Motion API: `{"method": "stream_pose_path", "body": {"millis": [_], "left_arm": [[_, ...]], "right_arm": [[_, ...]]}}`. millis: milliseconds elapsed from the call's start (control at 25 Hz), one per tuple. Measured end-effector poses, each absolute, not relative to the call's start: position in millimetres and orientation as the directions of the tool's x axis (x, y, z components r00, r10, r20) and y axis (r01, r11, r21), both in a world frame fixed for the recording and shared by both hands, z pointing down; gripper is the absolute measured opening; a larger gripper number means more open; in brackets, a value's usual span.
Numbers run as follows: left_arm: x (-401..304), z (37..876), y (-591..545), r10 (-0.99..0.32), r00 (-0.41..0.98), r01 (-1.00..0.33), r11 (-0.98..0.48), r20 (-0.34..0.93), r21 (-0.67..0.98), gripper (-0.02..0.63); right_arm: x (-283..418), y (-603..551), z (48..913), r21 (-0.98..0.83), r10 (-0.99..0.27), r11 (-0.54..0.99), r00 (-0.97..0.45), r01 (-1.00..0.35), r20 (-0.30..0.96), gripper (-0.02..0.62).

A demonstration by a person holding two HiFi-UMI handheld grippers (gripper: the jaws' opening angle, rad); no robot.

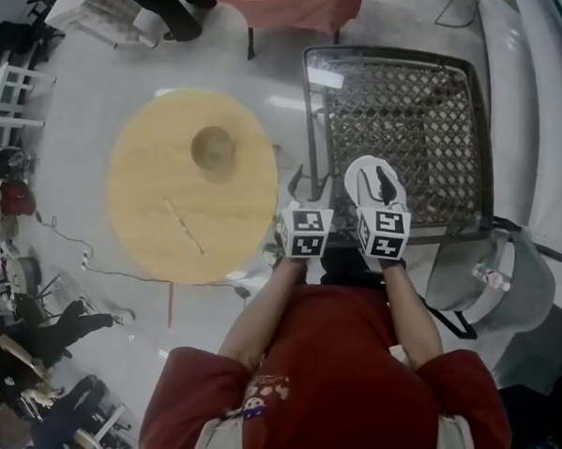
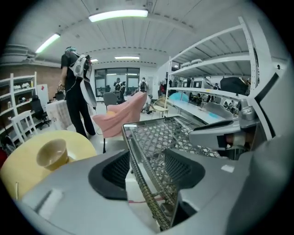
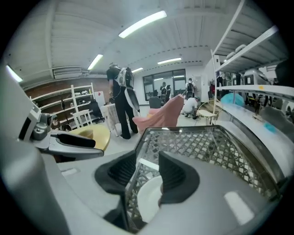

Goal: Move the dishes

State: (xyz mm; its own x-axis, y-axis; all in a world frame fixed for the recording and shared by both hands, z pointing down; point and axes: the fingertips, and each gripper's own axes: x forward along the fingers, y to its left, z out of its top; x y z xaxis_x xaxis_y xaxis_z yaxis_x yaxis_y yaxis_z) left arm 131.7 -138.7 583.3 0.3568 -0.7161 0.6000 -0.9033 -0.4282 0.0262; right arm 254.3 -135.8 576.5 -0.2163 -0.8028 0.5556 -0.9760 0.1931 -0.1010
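Nearest the camera, a red shirt (image 1: 336, 376) is seen, with both arms stretched forward. The left gripper (image 2: 147, 167) is held part-open astride the near rim of the wire basket (image 1: 406, 109); a gap is seen between its left pad and the wire, so nothing is clamped. Just beside it, the right gripper (image 3: 148, 172) is closed in on the white plate (image 1: 365, 177), which is set in the basket against its near wall; wall and plate are pinched together between the pads. To the left, apart from the basket, a round wooden table (image 1: 157, 197) is placed, and on it a bowl (image 1: 212, 147) and a thin stick (image 1: 184, 226) are left well apart. Further off, a pink cloth (image 1: 293, 2) is draped over a seat, and a standing person (image 2: 76, 92) is seen beyond.
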Motion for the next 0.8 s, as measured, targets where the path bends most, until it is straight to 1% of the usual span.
{"method": "stream_pose_path", "body": {"millis": [160,320,600,800], "left_arm": [[105,559,-136,-0.78,0.329,-0.927,-0.374,0.532,0.026,0.252],[75,539,-134,-0.834,0.297,-0.947,-0.32,0.465,0.03,0.252],[31,496,-124,-0.909,0.293,-0.955,-0.293,0.295,0.044,0.25],[-2,468,-110,-0.948,0.255,-0.967,-0.256,0.192,0.022,0.247]], "right_arm": [[237,-137,545,-0.086,-0.859,0.214,-0.229,-0.973,0.459,0.152],[210,-140,519,-0.071,-0.885,0.267,-0.273,-0.961,0.377,0.152],[159,-137,487,-0.063,-0.886,0.358,-0.36,-0.932,0.292,0.152],[119,-129,467,-0.056,-0.868,0.432,-0.432,-0.9,0.244,0.152]]}}
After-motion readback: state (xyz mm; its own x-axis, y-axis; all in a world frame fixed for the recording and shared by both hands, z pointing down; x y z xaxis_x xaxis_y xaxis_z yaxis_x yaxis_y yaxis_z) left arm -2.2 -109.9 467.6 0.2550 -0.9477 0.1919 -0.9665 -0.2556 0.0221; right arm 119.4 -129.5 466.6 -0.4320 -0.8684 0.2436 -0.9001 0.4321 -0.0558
